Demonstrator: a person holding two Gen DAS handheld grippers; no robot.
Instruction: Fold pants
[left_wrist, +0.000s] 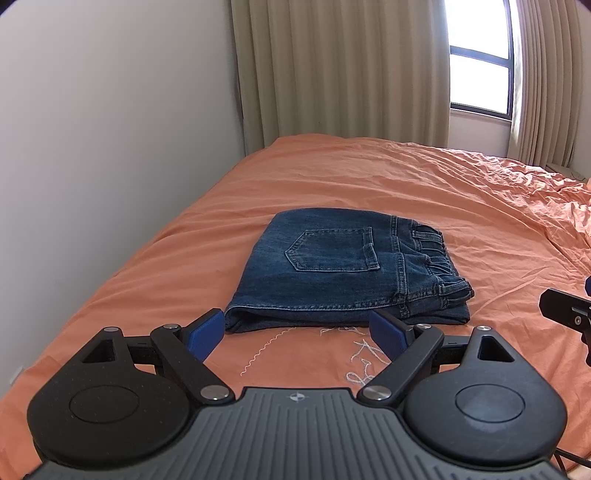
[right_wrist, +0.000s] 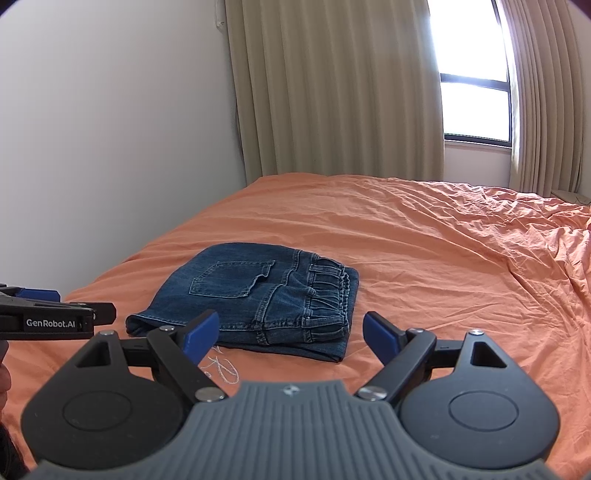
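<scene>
Folded jeans (left_wrist: 343, 269) lie on the orange bedspread (left_wrist: 443, 192), both claws spread wide and holding nothing.

From the left: a plain wall (left_wrist: 110, 129) runs along the bed's left side, beige curtains (left_wrist: 340, 66) hang behind it, and a bright window (left_wrist: 480, 55) sits at the far right. The left gripper (left_wrist: 297, 334) hovers just short of the jeans' near folded edge — blue pads (left_wrist: 205, 332) apart, nothing between them. The jeans sit toward the left half of the bed, back pocket (left_wrist: 334, 249) up, elastic waistband (left_wrist: 432, 251) to the right; white embroidery (left_wrist: 362, 350) marks the bedspread in front. The right gripper (right_wrist: 290, 336) hangs near the waistband end — likewise parted, empty.
</scene>
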